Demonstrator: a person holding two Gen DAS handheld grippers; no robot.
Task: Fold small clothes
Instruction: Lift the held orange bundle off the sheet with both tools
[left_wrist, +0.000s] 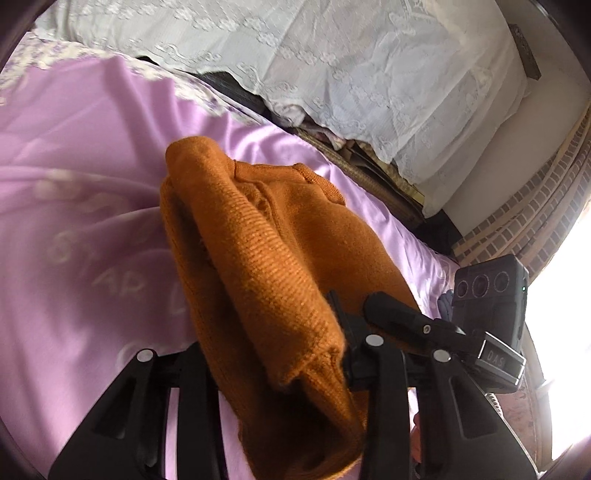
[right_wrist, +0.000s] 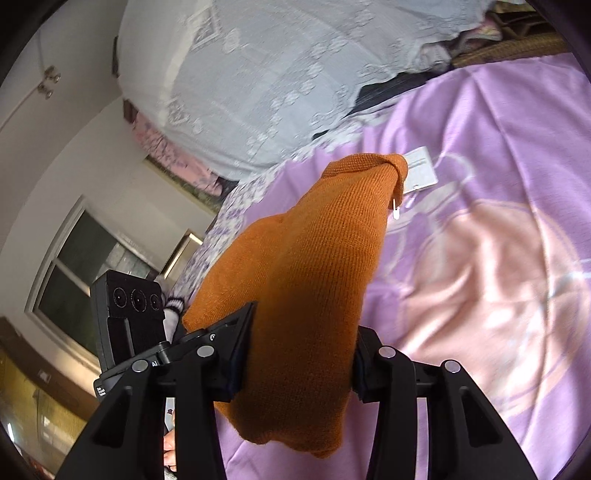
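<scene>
Already the orange sweater (left_wrist: 280, 236) looks folded into a thick bundle, lifted just above the purple bed sheet (left_wrist: 74, 221), with the left tool (left_wrist: 273, 354) and the right tool (right_wrist: 295, 358) each pinching it, so putting it down probably remains.

An orange knit sweater (left_wrist: 280, 266) is bunched into thick doubled layers and hangs lifted over a purple bed sheet (left_wrist: 92, 221). Its fabric is ribbed, with a hem edge curling near the lower end. At its far tip a white tag (right_wrist: 419, 170) dangles beside a small safety pin (right_wrist: 396, 206).
</scene>
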